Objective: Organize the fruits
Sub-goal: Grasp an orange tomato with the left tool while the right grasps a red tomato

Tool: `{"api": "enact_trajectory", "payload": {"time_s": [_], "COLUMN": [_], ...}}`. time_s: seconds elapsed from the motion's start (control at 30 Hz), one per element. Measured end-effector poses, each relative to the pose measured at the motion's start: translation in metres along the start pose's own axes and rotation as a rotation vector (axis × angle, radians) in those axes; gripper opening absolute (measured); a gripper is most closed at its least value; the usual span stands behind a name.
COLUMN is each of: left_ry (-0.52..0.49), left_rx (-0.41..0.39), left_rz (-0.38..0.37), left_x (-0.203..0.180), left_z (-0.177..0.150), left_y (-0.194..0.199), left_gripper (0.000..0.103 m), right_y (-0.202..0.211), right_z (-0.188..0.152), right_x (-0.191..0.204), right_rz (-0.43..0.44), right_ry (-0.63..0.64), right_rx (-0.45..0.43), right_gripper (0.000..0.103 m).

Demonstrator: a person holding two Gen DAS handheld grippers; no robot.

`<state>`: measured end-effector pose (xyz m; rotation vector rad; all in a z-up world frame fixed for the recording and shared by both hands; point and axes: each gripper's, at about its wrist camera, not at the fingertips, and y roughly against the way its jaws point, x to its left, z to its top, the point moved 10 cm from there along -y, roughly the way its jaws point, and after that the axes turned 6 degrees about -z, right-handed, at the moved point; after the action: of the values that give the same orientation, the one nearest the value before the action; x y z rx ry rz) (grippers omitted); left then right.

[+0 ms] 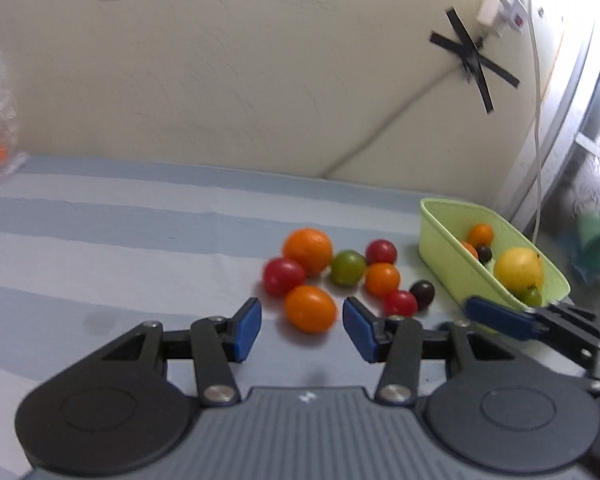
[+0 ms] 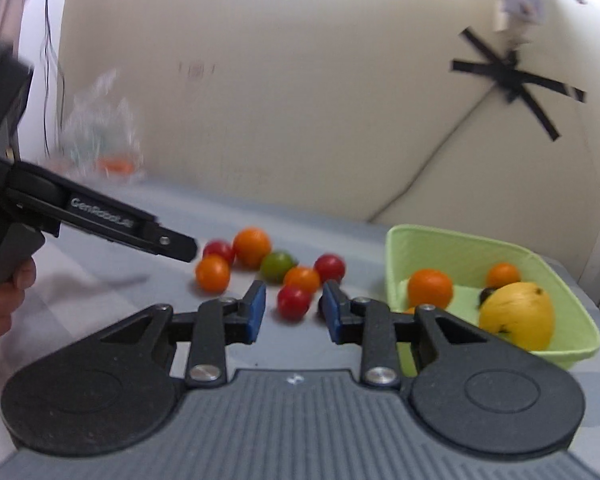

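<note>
With several fruits already in the green bin (image 1: 452, 256), both grippers approach the loose pile beside it, left gripper (image 1: 302, 322) apart around an orange (image 1: 310, 309), right gripper (image 2: 294, 310) apart before a red tomato (image 2: 293, 301); next, each must close gently.

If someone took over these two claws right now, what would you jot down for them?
Left claw: open, empty, an orange tomato between its pads, untouched.
Right claw: open, empty, aimed at a red cherry tomato.
Light green plastic basket: already holds a large yellow fruit, small orange ones and a dark one.
Left to do: about nine small fruits on the striped cloth beside the basket, among them one green tomato.
</note>
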<state>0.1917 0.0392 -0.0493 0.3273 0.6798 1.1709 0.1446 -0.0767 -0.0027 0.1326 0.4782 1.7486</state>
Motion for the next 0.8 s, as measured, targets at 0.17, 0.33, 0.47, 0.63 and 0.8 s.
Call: {"api": "enact_trajectory", "payload": {"time_s": [0.17, 0.33, 0.47, 0.63, 0.8], "left_ry": [0.005, 0.013, -0.030, -0.006, -0.011], "left_rx": [0.039, 0.028, 0.018, 0.027, 0.030], "left_rz": [0.020, 0.028, 0.044, 0.007, -0.073], "left_x": [-0.002, -0.001, -0.006, -0.010, -0.026], "left_z": [-0.001, -0.003, -0.007, -0.015, -0.029], "left_y": [-0.027, -0.030, -0.027, -0.013, 0.013], "left_gripper": [0.045, 0.038, 0.034, 0.034, 0.034], "right_y": [-0.029, -0.040, -0.051, -0.054, -0.020], "right_z": [-0.004, -0.005, -0.005, -0.007, -0.009], "right_x": [0.006, 0.013, 0.012, 0.010, 0.013], "right_rz": [-0.043, -0.053, -0.058, -0.050, -0.041], "right_ry": [0.046, 0.104, 0.113, 0.092, 0.079], "right_rx": [0.066, 0.086, 0.124, 0.148, 0.091], "right_gripper": [0.034, 0.034, 0.034, 0.027, 0.027]}}
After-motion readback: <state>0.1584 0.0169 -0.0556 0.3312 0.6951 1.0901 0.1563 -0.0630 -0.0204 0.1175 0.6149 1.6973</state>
